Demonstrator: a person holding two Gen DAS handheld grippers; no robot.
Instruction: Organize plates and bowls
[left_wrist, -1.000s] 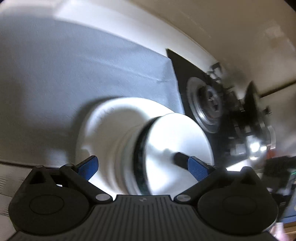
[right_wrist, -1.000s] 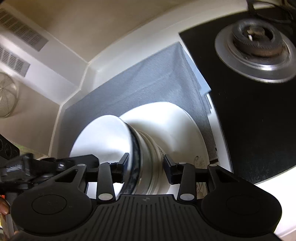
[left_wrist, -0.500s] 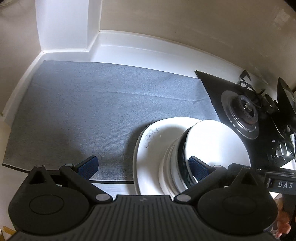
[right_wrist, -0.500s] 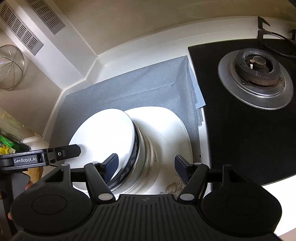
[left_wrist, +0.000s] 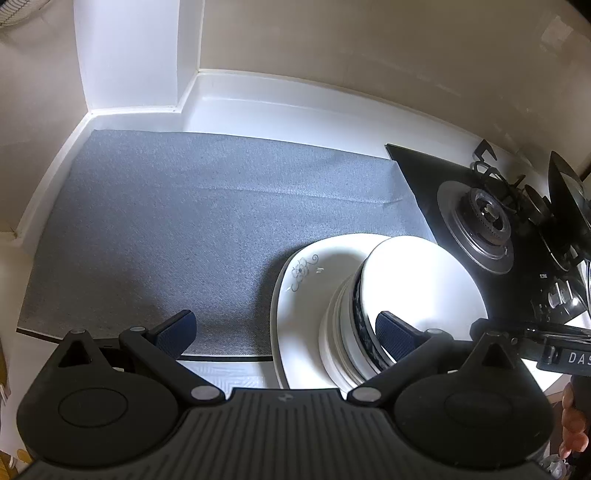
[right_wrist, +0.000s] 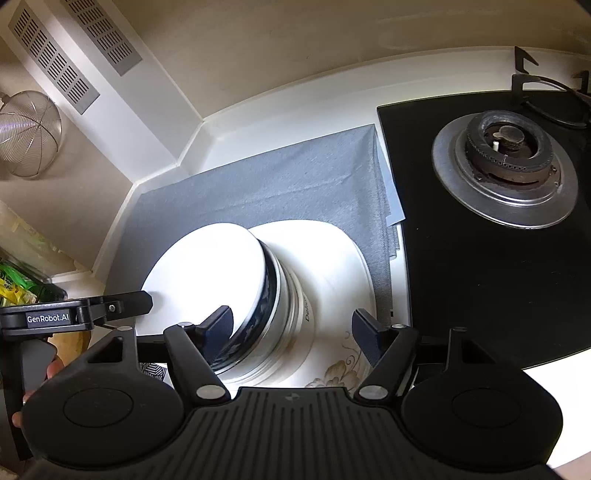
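A stack of bowls (left_wrist: 354, 325) stands on a large white plate (left_wrist: 306, 291) with a flower print, at the grey mat's (left_wrist: 184, 229) right front corner. The top bowl (left_wrist: 421, 280) is white inside with a dark blue patterned band. The stack (right_wrist: 280, 306) and the plate (right_wrist: 332, 266) also show in the right wrist view. My left gripper (left_wrist: 284, 328) is open and empty, above and to the left of the stack. My right gripper (right_wrist: 291, 328) is open and empty, its jaws wide on either side of the stack without touching it.
A black gas hob (right_wrist: 498, 236) with a burner (right_wrist: 506, 147) lies right of the mat. White counter and backsplash (left_wrist: 295, 99) run behind. A wire strainer (right_wrist: 26, 133) hangs on the left wall. The left half of the mat is bare.
Both grippers have pulled back and up from the bowl stack. The right gripper's jaws have opened wider and let go of the stack; the bowls stay on the plate.
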